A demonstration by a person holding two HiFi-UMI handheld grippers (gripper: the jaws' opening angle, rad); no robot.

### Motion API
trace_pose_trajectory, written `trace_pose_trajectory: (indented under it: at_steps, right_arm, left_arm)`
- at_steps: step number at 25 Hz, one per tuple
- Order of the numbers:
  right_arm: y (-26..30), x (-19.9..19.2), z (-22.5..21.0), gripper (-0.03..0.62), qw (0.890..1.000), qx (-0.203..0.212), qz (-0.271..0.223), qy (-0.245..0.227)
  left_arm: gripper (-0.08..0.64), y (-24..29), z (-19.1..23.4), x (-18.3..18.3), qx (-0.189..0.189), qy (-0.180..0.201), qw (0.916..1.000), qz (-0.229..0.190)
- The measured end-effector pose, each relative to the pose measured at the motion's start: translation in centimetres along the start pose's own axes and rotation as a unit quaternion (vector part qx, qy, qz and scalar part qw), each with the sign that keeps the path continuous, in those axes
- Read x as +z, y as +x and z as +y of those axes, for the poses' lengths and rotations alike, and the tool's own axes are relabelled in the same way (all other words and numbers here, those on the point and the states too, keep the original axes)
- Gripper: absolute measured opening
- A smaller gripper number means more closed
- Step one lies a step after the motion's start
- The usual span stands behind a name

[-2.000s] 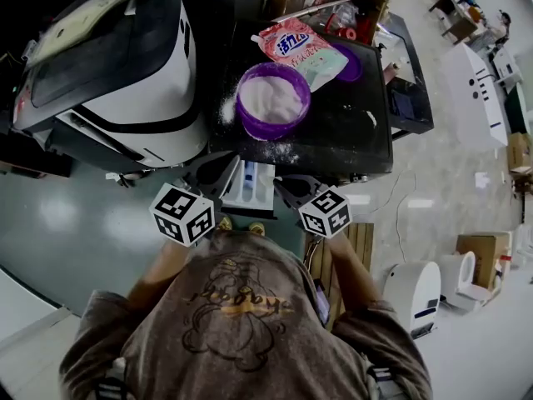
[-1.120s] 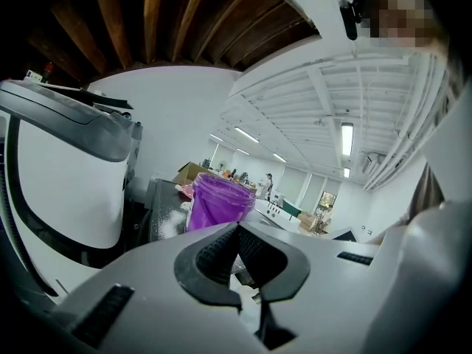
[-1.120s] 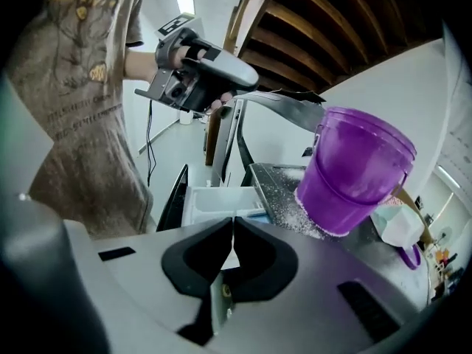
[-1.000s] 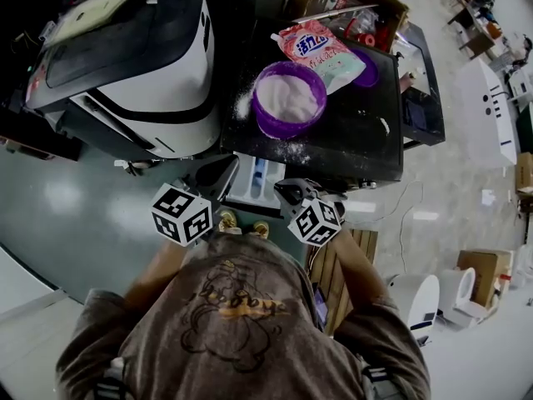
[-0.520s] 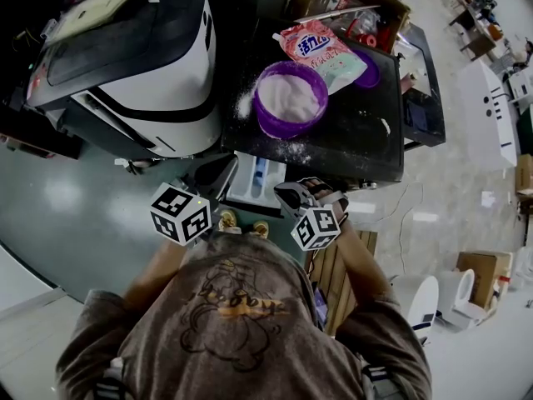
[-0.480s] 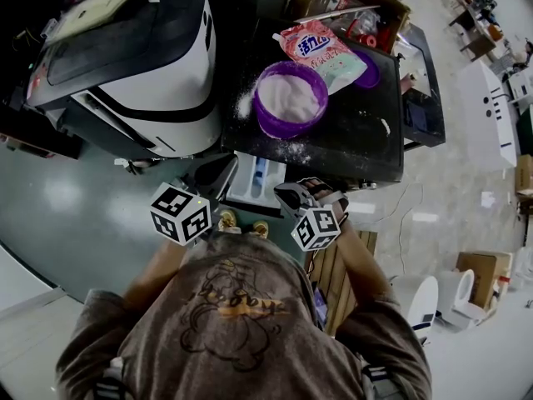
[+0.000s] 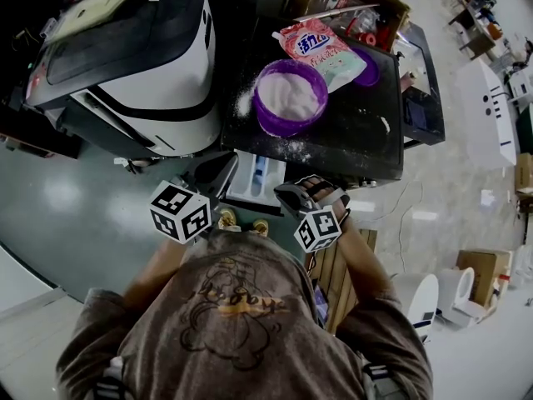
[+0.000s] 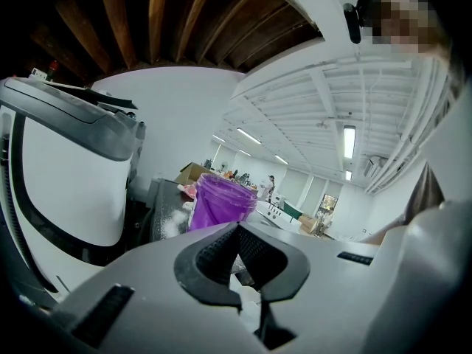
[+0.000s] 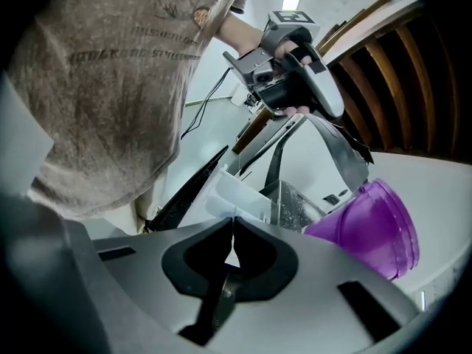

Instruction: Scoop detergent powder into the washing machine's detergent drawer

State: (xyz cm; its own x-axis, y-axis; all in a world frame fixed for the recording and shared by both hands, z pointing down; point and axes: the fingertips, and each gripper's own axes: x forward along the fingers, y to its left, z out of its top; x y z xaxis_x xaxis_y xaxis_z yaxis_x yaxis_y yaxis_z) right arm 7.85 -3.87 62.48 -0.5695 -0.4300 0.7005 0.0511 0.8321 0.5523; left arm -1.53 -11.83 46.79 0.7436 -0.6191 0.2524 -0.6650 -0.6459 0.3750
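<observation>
Caught at pre-scoop stage: nothing picked up yet. Found left gripper (image 8: 237,225) clenched tight on nothing, and right gripper (image 9: 233,220) likewise pinched closed and empty. Both hovered just beside the pulled-out detergent drawer (image 7: 252,182), at the near edge of the black table (image 7: 358,144). Spotted detergent powder (image 7: 290,94) sitting in the purple tub (image 7: 268,122) on that table, near the detergent bag (image 7: 323,50), with the washing machine (image 7: 141,73) to the left. Couldn't make out a scoop anywhere. Judged next move as: open one gripper, find and grip a scoop, then reach up to the tub.
</observation>
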Motion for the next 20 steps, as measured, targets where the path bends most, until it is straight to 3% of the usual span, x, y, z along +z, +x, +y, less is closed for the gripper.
trace_pose_trajectory:
  at_steps: [5, 9, 13, 20]
  right_arm:
    - [-0.1, 0.2, -0.1, 0.009, 1.0, -0.006, -0.005, 0.011]
    - [-0.6, 0.2, -1.5, 0.011, 0.992, -0.012, -0.03, 0.12]
    - [-1.8, 0.3, -3.1, 0.009, 0.966, -0.029, -0.069, 0.248]
    - [-4.7, 0.2, -6.0, 0.009, 0.901, -0.071, -0.132, 0.407]
  left_arm:
    - [0.02, 0.1, -0.1, 0.0, 0.0, 0.0, 1.0, 0.0]
    - [0.02, 0.0, 0.0, 0.1, 0.002, -0.002, 1.0, -0.002]
    - [0.021, 0.0, -0.1, 0.1, 0.001, -0.002, 1.0, -0.002]
    - [0.021, 0.3, -0.5, 0.0, -0.009, -0.006, 0.9999, -0.002]
